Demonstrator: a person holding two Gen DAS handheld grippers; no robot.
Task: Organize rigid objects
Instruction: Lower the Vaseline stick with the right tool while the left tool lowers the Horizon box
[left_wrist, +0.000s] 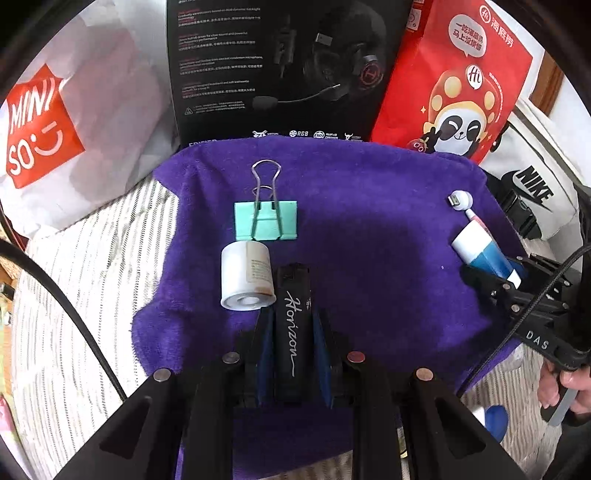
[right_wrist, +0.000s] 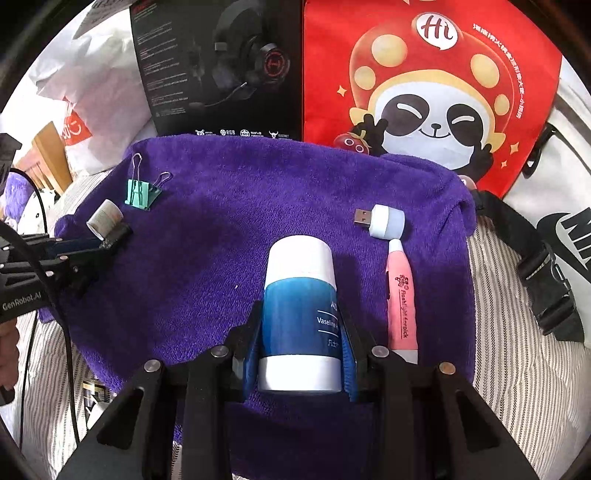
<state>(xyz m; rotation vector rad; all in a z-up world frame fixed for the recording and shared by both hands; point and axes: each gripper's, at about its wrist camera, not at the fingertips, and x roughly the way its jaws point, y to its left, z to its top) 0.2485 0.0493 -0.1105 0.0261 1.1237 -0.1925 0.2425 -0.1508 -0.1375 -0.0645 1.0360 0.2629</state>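
Purple fleece towel (left_wrist: 369, 229) spread over a striped bed cover is the whole work area here; in the left wrist view the left gripper (left_wrist: 291, 332) is closed on a black tube marked Horizon (left_wrist: 291, 325), which lies flat on the towel, pointing away; a small white jar (left_wrist: 247, 275) on its side sits touching the tube's far left end, and the mint binder clip (left_wrist: 266, 219) lies just beyond the jar; so that's a column forming on the left; off at the right edge the right gripper (left_wrist: 491, 273) has the blue-and-white Vaseline tube (left_wrist: 476, 247).

Right wrist view: the right gripper (right_wrist: 301, 332) is clamped on the Vaseline tube (right_wrist: 299, 295), cap pointing far, body low over the towel, can't tell if it's touching; the pink earpick (right_wrist: 400, 299) lies just to its right, and the white USB light (right_wrist: 384, 221) sits at the earpick's far tip; the left gripper (right_wrist: 110, 240) shows at the left.

My read: both hands are mid-placement, lining items up in rows; next each gripper needs to settle its tube parallel to its neighbours and let go without nudging the jar, which looks like it'd roll easily.
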